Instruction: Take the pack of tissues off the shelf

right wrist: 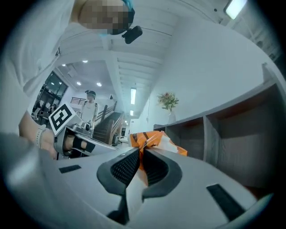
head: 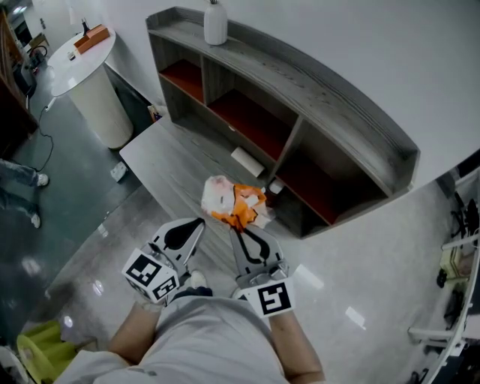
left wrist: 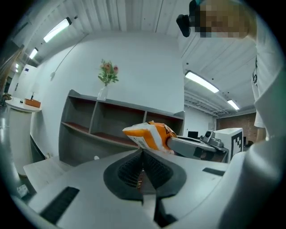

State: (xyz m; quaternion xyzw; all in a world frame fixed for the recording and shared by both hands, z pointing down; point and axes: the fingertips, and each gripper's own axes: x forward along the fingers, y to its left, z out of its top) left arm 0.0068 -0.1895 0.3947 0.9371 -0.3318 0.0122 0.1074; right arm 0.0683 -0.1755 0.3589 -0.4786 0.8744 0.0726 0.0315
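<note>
The pack of tissues (head: 234,201), orange and white in a crinkled wrapper, hangs in the air in front of the grey shelf (head: 341,101), outside its compartments. My right gripper (head: 239,225) is shut on the near edge of the wrapper. In the right gripper view the orange film (right wrist: 154,138) is pinched between the pads of that gripper (right wrist: 142,153). My left gripper (head: 200,223) is just left of the pack, shut, with nothing in it. In the left gripper view its jaws (left wrist: 143,152) meet below the pack (left wrist: 149,135).
A white vase (head: 215,22) stands on the shelf top. A white block (head: 247,161) and a small white thing (head: 275,186) lie on the low wooden platform (head: 161,161) before the shelf. A round white table (head: 82,64) is far left.
</note>
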